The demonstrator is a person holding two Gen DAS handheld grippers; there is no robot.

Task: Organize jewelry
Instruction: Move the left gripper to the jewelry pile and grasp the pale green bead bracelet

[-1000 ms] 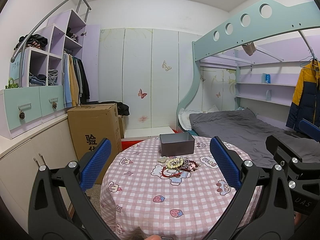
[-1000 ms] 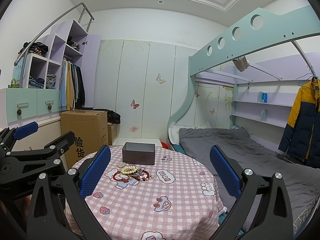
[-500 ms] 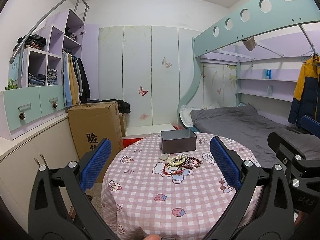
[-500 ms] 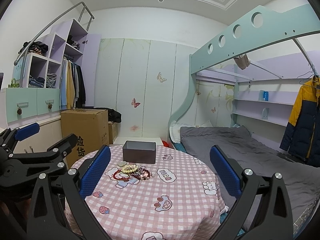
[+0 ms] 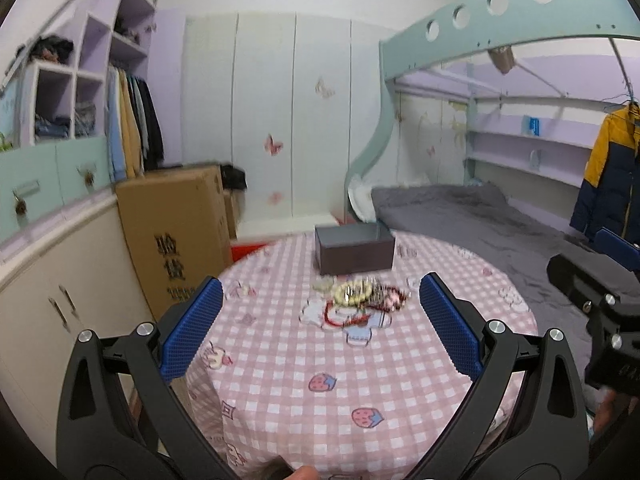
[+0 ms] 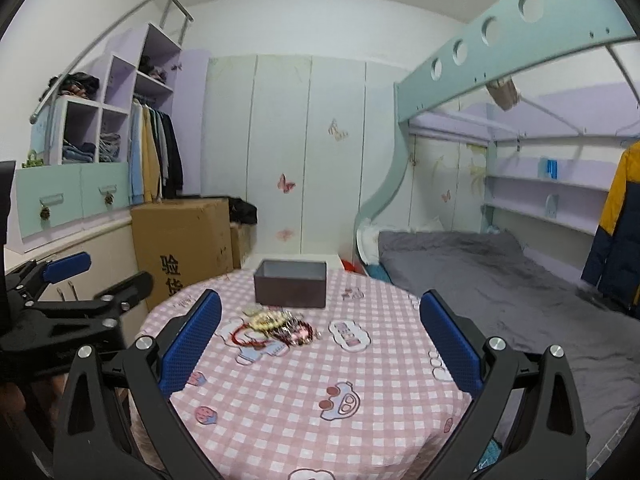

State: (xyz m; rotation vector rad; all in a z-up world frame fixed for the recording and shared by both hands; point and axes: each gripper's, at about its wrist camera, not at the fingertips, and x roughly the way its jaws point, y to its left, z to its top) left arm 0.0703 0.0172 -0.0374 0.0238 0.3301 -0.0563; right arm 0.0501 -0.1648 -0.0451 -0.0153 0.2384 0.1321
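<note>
So the jewelry pile [image 5: 360, 300] is sitting roughly mid-table on the pink checkered tablecloth [image 5: 320, 400], a tangle of pale beads, dark reddish beads and a red cord loop. It's too blurry and knotted for us to count the pieces. Just behind it, on the far side, is one dark open box [image 5: 354, 250], close to the pile, but we can't tell if they touch.

Our left gripper [image 5: 320, 328] is held above the near part of the table with its blue pads spread wide and nothing between them. The pile lies ahead of it, well short of the fingertips. Same deal with our right gripper [image 6: 320, 336]: wide open, empty, with the pile [image 6: 276, 326] ahead and a bit to its left, and the box [image 6: 291, 289] beyond.

Nothing sits between either gripper and the pile, just bare tablecloth. Each gripper shows up at the edge of the other's view.

Around the table: one cardboard box [image 6: 184, 240] on the floor to the left, a bunk bed with a grey mattress [image 6: 480, 264] to the right, and a yellow and navy jacket [image 5: 612, 168] hanging at the far right.
</note>
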